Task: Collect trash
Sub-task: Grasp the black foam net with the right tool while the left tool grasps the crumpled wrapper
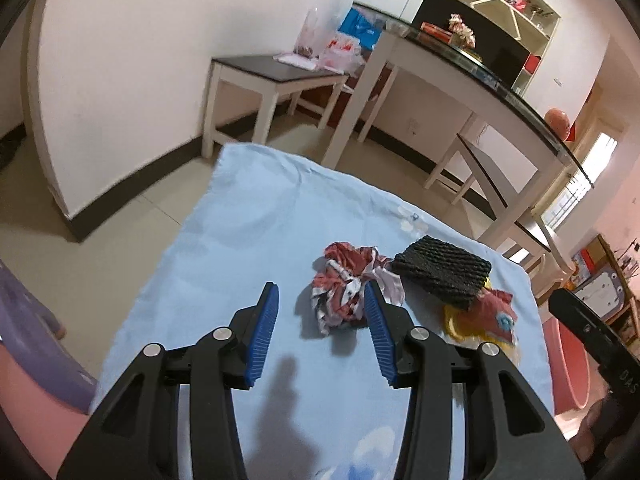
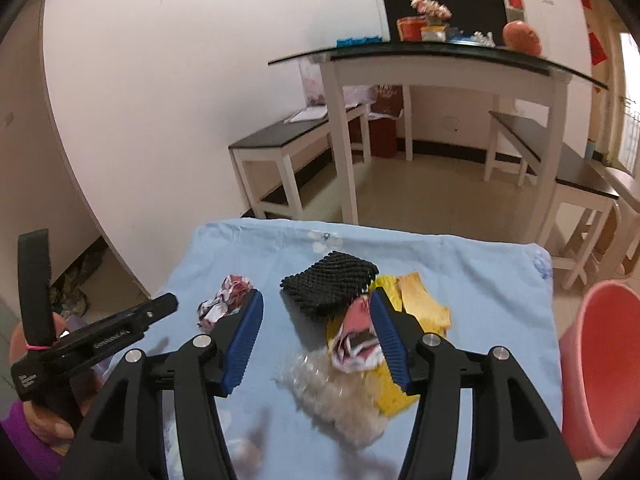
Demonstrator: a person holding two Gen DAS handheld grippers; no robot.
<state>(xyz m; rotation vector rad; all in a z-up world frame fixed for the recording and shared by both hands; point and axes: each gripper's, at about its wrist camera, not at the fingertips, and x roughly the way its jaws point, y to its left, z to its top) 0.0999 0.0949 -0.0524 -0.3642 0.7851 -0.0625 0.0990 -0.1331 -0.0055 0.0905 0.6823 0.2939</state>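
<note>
Trash lies on a light blue cloth (image 1: 248,240) over a table. A crumpled red-and-white wrapper (image 1: 344,288) lies just ahead of my left gripper (image 1: 322,294), which is open and empty above the cloth. The wrapper also shows in the right wrist view (image 2: 226,298). A black foam net (image 1: 442,274) (image 2: 330,282) lies to its right, over yellow and red wrappers (image 1: 486,316). My right gripper (image 2: 316,302) is open above a red-white wrapper (image 2: 356,342), yellow packaging (image 2: 420,304) and a clear plastic bag (image 2: 332,392).
A pink bucket (image 2: 604,364) stands at the table's right side; its rim also shows in the left wrist view (image 1: 568,364). Beyond are a white glass-topped table (image 2: 440,64) with clutter, dark-topped benches (image 2: 288,140) and tiled floor. A purple stool (image 1: 36,344) stands at left.
</note>
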